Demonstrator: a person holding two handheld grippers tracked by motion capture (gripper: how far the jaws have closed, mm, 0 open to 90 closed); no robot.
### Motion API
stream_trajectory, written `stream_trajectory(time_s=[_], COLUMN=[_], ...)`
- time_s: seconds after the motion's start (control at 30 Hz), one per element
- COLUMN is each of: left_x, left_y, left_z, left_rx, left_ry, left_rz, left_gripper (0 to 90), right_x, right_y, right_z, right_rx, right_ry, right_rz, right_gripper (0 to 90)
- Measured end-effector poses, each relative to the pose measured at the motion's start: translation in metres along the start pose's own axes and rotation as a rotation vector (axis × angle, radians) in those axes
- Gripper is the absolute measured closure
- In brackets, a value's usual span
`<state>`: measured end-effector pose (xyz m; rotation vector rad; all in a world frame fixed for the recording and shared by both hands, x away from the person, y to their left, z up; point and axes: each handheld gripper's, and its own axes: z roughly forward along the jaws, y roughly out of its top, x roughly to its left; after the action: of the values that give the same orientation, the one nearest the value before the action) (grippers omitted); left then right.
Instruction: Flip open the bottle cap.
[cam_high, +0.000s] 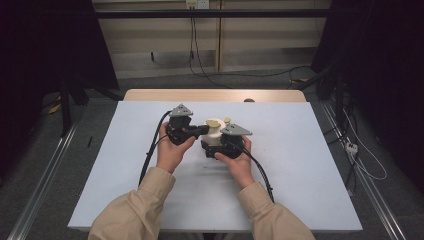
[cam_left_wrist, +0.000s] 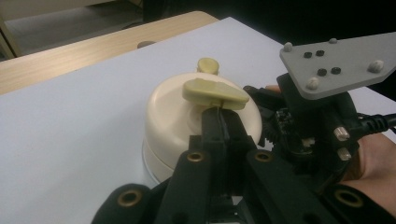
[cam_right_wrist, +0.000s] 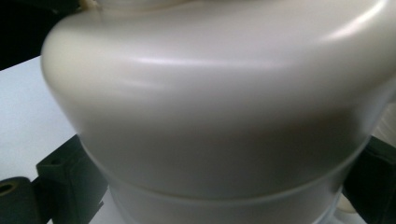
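Cream pot (cam_high: 214, 134) at desk (cam_high: 300, 165) centre: right claw (cam_high: 216, 150) clamps its body, left claw (cam_left_wrist: 223, 128) is clenched on the lid handle (cam_left_wrist: 215, 91); lid still seated, removal apparently pending.

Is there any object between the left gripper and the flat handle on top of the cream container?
Nothing visible does. The left gripper already meets the flat handle on the cream container, jaws shut at its underside. The right gripper holds the container's body from the side.
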<state>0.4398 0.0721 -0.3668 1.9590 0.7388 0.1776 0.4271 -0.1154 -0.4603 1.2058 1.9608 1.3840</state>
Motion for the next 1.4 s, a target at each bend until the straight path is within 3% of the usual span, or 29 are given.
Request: stream_trajectory(time_s=[1.4], left_x=[-0.002], left_y=[0.01], left_z=[0.003], left_rx=[-0.024], left_ry=[-0.004], left_rz=[-0.003], left_gripper=[90.0], right_x=[0.001], right_y=[0.0], right_z=[0.0], right_rx=[0.004], right_ry=[-0.006], right_rz=[0.001], right_gripper=[3.0])
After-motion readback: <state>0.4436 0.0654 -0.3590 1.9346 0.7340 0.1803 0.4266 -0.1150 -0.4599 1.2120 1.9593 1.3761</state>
